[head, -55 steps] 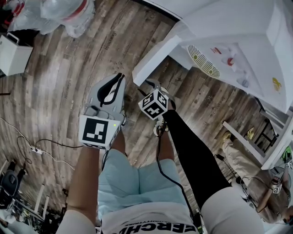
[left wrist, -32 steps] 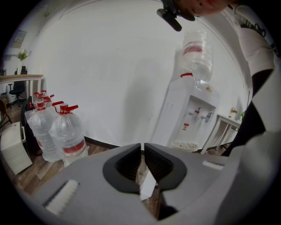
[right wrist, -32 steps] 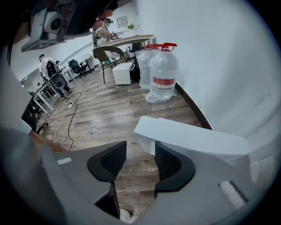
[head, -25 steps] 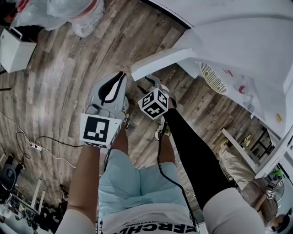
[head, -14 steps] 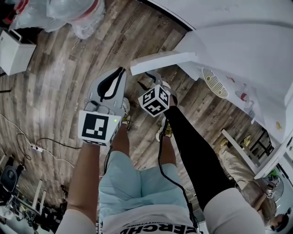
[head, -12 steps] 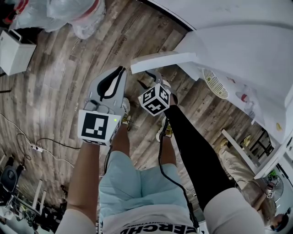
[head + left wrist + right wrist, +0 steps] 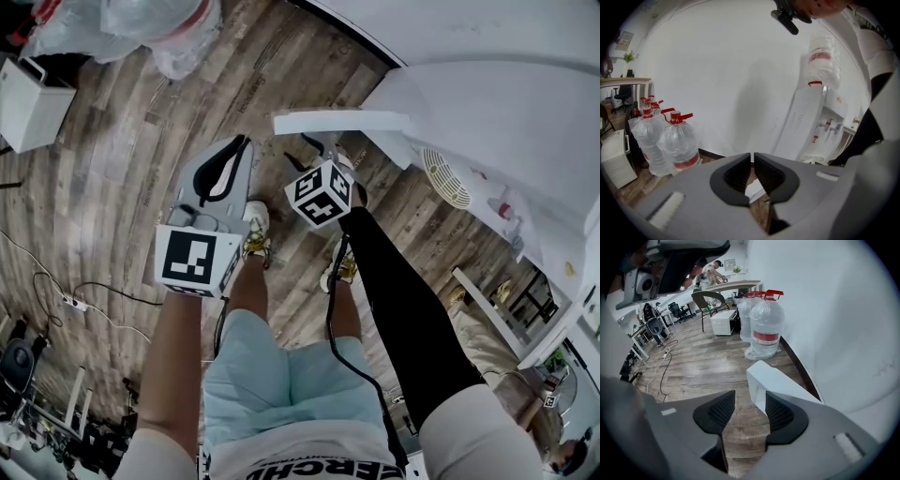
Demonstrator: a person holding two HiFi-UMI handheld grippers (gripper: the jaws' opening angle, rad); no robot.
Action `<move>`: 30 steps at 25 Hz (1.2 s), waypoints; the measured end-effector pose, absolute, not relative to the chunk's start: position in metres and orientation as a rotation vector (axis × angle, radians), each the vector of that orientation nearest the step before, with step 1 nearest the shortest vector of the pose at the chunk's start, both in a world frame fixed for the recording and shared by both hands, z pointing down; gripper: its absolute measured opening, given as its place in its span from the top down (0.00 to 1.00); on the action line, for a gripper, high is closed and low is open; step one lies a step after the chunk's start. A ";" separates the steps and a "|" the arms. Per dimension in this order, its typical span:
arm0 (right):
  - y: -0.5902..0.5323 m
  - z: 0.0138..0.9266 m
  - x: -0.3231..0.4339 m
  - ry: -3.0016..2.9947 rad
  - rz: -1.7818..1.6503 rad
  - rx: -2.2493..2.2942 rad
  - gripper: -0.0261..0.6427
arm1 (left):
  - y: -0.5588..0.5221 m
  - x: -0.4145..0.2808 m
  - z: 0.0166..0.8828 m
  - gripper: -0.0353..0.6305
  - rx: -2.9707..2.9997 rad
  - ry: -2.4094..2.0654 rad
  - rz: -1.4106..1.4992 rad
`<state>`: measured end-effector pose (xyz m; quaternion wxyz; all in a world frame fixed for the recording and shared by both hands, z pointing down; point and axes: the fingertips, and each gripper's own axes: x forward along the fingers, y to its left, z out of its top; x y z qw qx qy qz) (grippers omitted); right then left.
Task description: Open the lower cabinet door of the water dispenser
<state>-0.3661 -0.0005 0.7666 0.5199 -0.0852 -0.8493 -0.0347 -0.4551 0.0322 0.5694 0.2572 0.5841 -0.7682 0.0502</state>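
Note:
The white water dispenser (image 7: 487, 103) fills the upper right of the head view, and in the left gripper view the dispenser (image 7: 813, 126) stands upright with a bottle on top. Its lower cabinet door (image 7: 342, 122) stands swung out over the wooden floor. My right gripper (image 7: 317, 142) is at the door's free edge, jaws open. In the right gripper view the door (image 7: 776, 380) runs past the right finger (image 7: 780, 413) of the right gripper (image 7: 749, 397); I cannot tell if they touch. My left gripper (image 7: 244, 141) hangs left of the door, and in its own view the left gripper (image 7: 753, 157) is shut on nothing.
Large water bottles (image 7: 765, 329) stand by the wall left of the dispenser, the same water bottles (image 7: 155, 28) at the head view's top. A white box (image 7: 28, 108) sits at far left. A cable (image 7: 75, 300) crosses the floor. The person's shoes (image 7: 253, 230) are below the grippers.
The cabinet door has swung further out from the dispenser, from slanted to nearly level in the head view. The right gripper has stayed at its edge; the left gripper has barely moved.

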 end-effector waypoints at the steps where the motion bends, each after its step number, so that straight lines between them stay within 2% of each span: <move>1: -0.001 0.767 -0.368 -2.037 -0.086 -0.203 0.67 | 0.033 -0.456 0.569 0.86 1.586 -2.085 0.140; 30: 0.011 0.762 -0.375 -2.043 -0.067 -0.189 0.67 | 0.036 -0.460 0.568 0.86 1.615 -2.065 0.136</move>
